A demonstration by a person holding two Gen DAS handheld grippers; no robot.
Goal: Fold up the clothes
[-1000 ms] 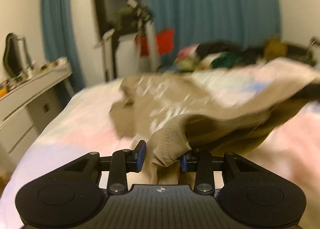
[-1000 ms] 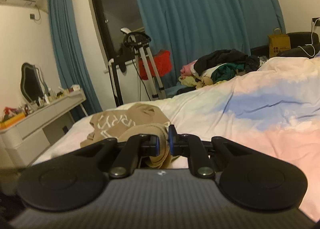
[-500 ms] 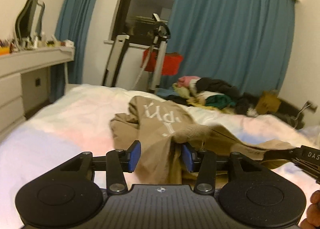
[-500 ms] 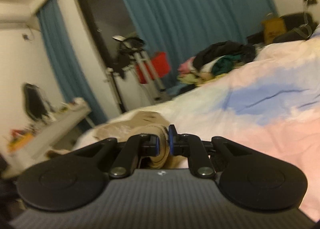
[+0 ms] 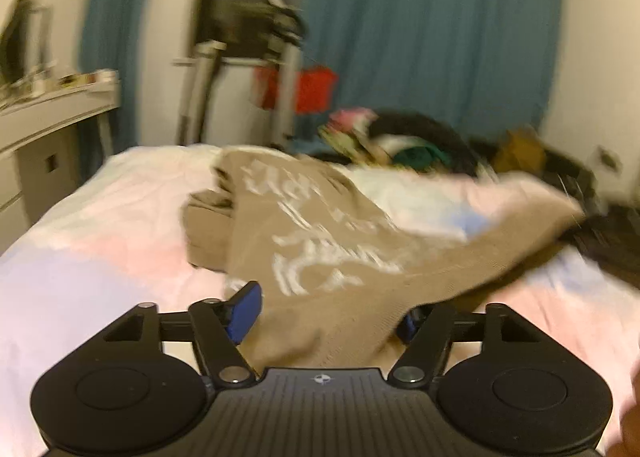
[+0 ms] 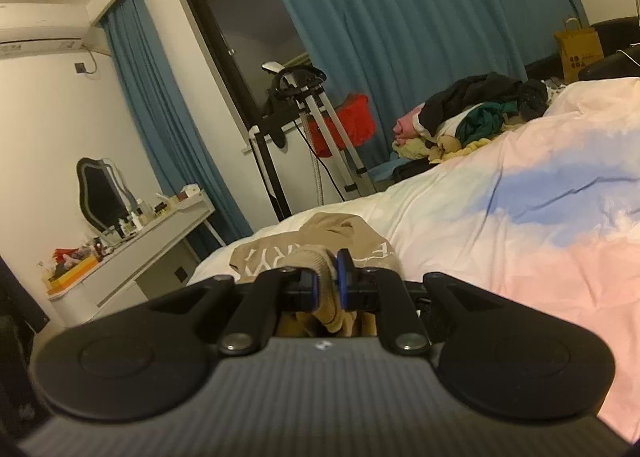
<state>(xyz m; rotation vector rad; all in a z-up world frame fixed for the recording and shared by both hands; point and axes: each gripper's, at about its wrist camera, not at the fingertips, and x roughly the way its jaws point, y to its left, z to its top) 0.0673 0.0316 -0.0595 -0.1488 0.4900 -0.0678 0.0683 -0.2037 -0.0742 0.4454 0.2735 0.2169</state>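
The left tool [image 5: 326,315] has been opened wide around the tan top [image 5: 320,241], now spread toward the bed's [image 5: 100,225] far edge, while its ribbed hem is kept pinched by the right tool [image 6: 326,277], so regripping seems due

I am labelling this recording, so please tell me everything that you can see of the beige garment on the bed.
The beige garment looks like a soft knit top with large white lettering and a ribbed hem. It is crumpled, not yet folded, and rests partly on the pastel bed cover. The right gripper is shut on a ribbed edge. The left gripper stands wide open with cloth draped between its fingers. The left view is blurred.
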